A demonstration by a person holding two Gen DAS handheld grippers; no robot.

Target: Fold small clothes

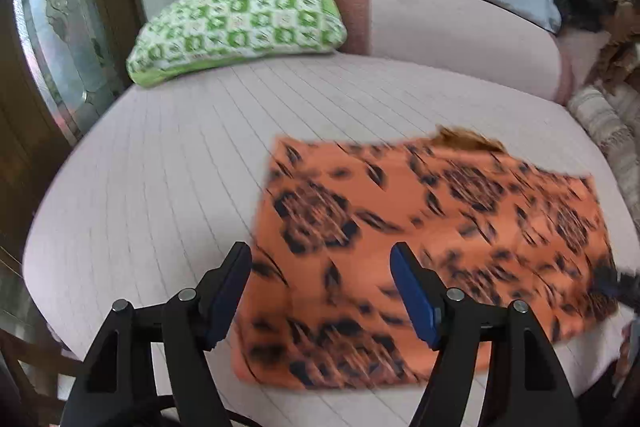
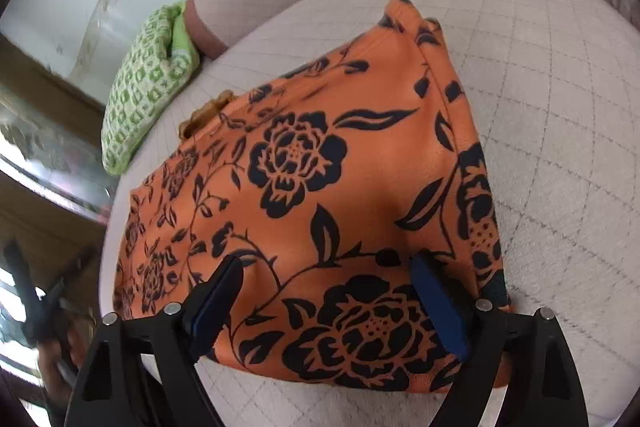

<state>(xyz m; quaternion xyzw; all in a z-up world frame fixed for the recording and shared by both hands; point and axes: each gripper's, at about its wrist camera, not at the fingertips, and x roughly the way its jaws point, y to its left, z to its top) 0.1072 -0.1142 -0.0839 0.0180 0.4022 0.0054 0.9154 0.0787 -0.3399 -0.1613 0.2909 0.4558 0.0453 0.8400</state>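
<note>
Orange garment [image 2: 320, 195]: smooth fabric, black floral print, folded into a rough rectangle, flat on the quilted pale mattress [image 1: 160, 155]. Green-and-white patterned pillow [image 1: 240, 15]: plump, well beyond the garment. Pink bolster [image 1: 460, 31]: beside the pillow. Left gripper [image 1: 320, 259]: fingers wide, over the garment's near edge, empty. Right gripper [image 2: 326, 267]: fingers wide, over the garment, gripping nothing.

orange floral garment [image 2: 320, 187] folded flat on quilted bed [image 2: 560, 107], right gripper [image 2: 326, 301] jaws spread above it, green pillow [image 2: 140, 99] beyond
</note>
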